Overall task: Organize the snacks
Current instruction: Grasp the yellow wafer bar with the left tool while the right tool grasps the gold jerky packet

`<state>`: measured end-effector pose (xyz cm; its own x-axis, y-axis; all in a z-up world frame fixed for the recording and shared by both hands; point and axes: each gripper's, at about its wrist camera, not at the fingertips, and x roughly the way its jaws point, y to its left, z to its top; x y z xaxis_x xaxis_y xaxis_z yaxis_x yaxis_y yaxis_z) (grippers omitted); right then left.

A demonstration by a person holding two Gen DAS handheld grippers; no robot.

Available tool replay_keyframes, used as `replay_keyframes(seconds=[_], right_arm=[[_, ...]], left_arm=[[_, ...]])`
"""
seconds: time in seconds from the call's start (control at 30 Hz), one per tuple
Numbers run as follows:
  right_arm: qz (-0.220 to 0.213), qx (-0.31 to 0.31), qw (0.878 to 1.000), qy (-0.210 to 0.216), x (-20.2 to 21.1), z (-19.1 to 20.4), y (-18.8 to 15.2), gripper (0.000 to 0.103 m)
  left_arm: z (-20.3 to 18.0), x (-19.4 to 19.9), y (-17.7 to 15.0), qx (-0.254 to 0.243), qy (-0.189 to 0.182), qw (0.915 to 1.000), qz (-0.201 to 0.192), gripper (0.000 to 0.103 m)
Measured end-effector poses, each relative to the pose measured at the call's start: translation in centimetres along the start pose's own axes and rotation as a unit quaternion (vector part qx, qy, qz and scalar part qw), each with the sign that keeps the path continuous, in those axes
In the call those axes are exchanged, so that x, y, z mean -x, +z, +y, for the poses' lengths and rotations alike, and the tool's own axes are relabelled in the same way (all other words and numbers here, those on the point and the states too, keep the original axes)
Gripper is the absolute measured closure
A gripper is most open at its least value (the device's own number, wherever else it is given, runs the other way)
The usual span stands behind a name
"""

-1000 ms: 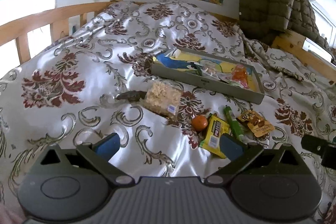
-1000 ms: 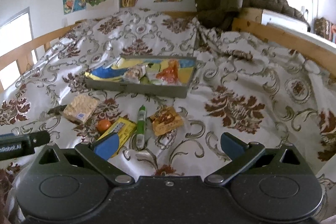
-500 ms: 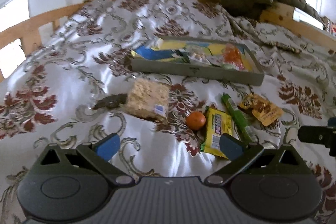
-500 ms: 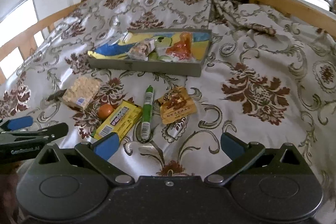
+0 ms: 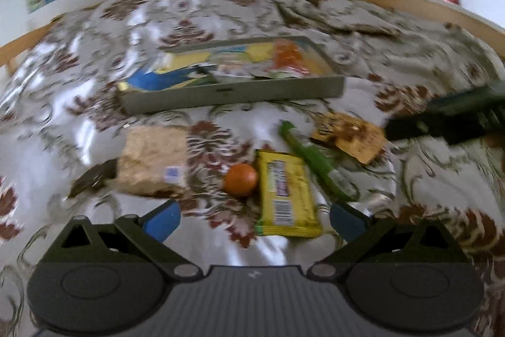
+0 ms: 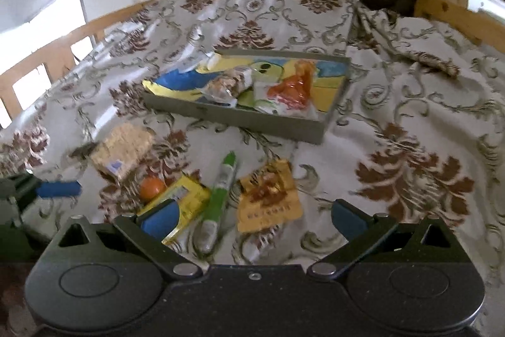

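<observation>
1. Daylight enters through a window (image 6: 53,30) at the left, blown out to white.
2. The satin bedspread (image 6: 394,103) shows bright glare patches on its left folds.
3. The left wrist view is heavily motion-blurred; the tray (image 5: 233,90) and posters smear.
4. The right wrist view is sharper, soft at the margins.
5. Fisheye distortion bends the edges; the corners go black.
</observation>
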<state>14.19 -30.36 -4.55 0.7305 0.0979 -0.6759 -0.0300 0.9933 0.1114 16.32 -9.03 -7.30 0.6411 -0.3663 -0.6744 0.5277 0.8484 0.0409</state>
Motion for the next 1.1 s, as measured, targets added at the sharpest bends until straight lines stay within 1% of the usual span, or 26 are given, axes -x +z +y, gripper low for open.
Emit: replay_keyframes(seconds=[0.07, 0.17, 0.3, 0.37, 0.43, 0.5, 0.6, 0.77, 0.87, 0.93, 0.97, 1.1], right_arm=[[-0.002, 0.004, 1.000, 0.006, -0.5, -0.1, 0.3, 0.001], [0.000, 0.019, 1.000, -0.006, -1.3, 0.1, 0.4, 0.003], [0.003, 0.042, 0.999, -0.018, -2.1, 0.4, 0.2, 0.006], [0.002, 0.054, 0.998, -0.023, -2.4, 0.6, 0.1, 0.008], [0.001, 0.062, 0.998, -0.022, -2.7, 0.7, 0.1, 0.011], [0.003, 0.063, 0.998, -0.022, -2.9, 0.7, 0.2, 0.014], [0.007, 0.064, 0.998, -0.022, -3.5, 0.6, 0.3, 0.015], [0.016, 0.067, 0.997, -0.023, -4.6, 0.5, 0.3, 0.017], [0.019, 0.080, 0.996, -0.028, -5.4, 0.7, 0.2, 0.020], [0.021, 0.090, 0.995, -0.038, -5.9, 1.0, 0.1, 0.022], [0.022, 0.095, 0.994, -0.044, -6.1, 1.1, 0.1, 0.025], [0.031, 0.103, 0.993, -0.051, -7.2, 1.0, -0.2, 0.028]], left_arm=[[-0.6, -0.5, 0.1, -0.019, -0.010, 0.9998, -0.001, 0.000], [-1.3, -1.3, 0.4, -0.046, -0.020, 0.9987, -0.005, 0.000], [-1.9, -2.2, 0.7, -0.060, -0.040, 0.9974, -0.005, 0.001], [-2.1, -2.6, 0.8, -0.061, -0.047, 0.9970, -0.005, 0.005], [-2.1, -3.0, 0.8, -0.065, -0.051, 0.9966, -0.003, 0.013], [-2.1, -3.4, 0.9, -0.067, -0.056, 0.9962, -0.003, 0.016], [-1.6, -4.2, 0.8, -0.058, -0.063, 0.9963, 0.006, 0.017], [-0.5, -5.3, 0.9, -0.020, -0.066, 0.9972, 0.028, 0.020], [-0.3, -5.9, 1.1, -0.010, -0.064, 0.9974, 0.033, 0.022], [-0.6, -6.1, 1.2, -0.022, -0.060, 0.9976, 0.028, 0.022], [-0.9, -6.2, 1.2, -0.035, -0.056, 0.9976, 0.022, 0.022], [-1.7, -6.5, 1.4, -0.074, -0.032, 0.9967, 0.009, 0.034]])
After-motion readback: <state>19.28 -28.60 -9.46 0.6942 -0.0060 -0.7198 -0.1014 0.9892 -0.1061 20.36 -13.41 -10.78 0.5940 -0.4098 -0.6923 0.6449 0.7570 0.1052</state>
